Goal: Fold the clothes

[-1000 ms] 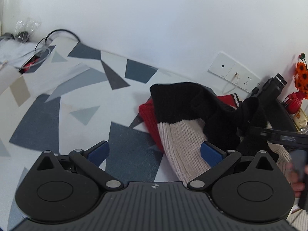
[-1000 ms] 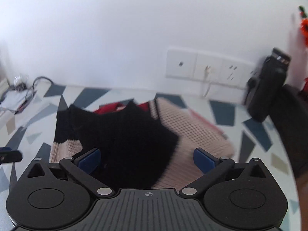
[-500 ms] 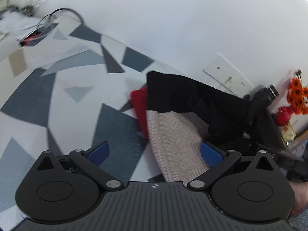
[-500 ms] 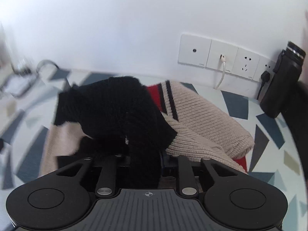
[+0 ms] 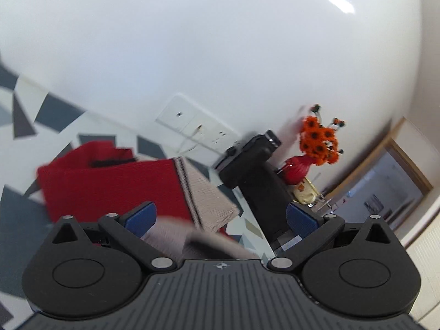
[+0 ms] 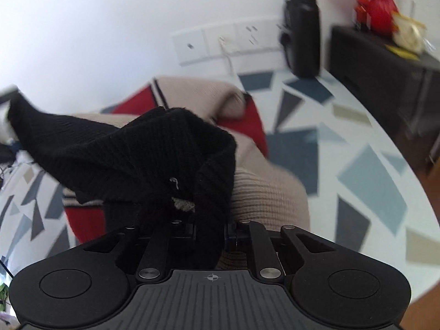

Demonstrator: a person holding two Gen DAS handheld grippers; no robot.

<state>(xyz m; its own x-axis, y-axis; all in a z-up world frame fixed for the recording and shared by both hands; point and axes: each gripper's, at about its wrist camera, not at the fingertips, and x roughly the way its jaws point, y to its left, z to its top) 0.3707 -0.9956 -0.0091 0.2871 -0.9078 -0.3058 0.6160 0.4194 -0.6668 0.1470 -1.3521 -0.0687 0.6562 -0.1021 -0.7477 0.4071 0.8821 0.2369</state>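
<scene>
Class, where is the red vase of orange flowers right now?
In the left wrist view the red vase of orange flowers sits right of centre, on a dark cabinet against the white wall.

Sockets [image 5: 192, 126] on wall; black box [image 5: 247, 159] beside red vase [image 5: 297, 169] (orange flowers [image 5: 319, 137]); patterned bench [image 6: 357, 170].

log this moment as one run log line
task: fold clothes | right gripper: shut on black sleeve | left gripper: open | sweater: on patterned table

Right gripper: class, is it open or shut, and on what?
Shut. In the right wrist view the right gripper has its fingers closed on the black part of the sweater.
</scene>
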